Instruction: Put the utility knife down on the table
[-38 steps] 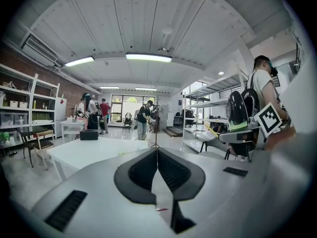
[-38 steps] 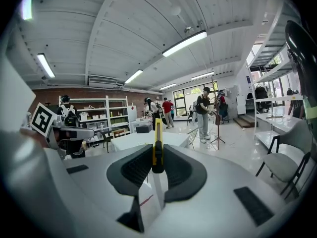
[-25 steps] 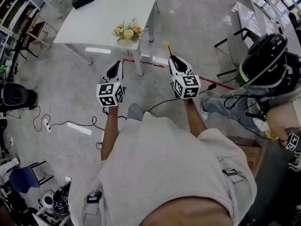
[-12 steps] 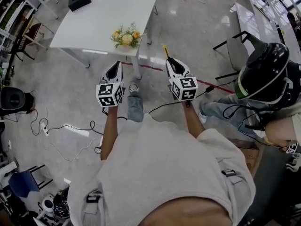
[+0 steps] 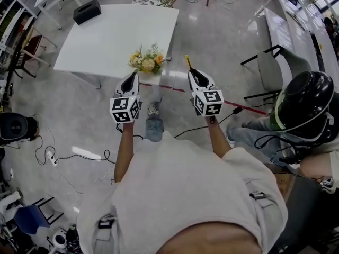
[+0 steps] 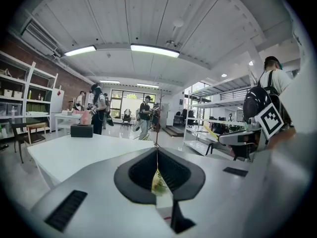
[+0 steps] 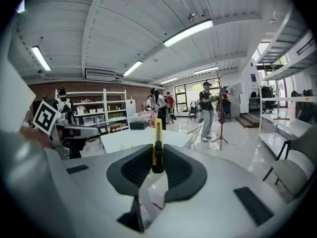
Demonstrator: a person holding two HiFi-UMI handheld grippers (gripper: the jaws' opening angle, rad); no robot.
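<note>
The yellow utility knife (image 7: 157, 135) stands upright between the jaws of my right gripper (image 7: 157, 157), which is shut on it. In the head view its yellow tip (image 5: 187, 62) sticks out ahead of the right gripper (image 5: 191, 72), over the floor just off the white table's (image 5: 116, 36) near right corner. My left gripper (image 5: 132, 76) is level with it at the table's near edge, by the flower bunch (image 5: 147, 61). Its jaws meet in a thin line with nothing held (image 6: 157, 155). The tabletop (image 6: 74, 152) lies ahead in both gripper views.
A black box (image 5: 87, 10) sits at the table's far left corner. A seated person in a black helmet (image 5: 304, 97) and a chair (image 5: 270, 62) are to the right. Red tape (image 5: 175, 89) and cables (image 5: 79, 152) lie on the floor.
Both grippers have moved forward together toward the table, which now lies closer beneath them. The knife stays gripped in the right one; the left stays shut.
</note>
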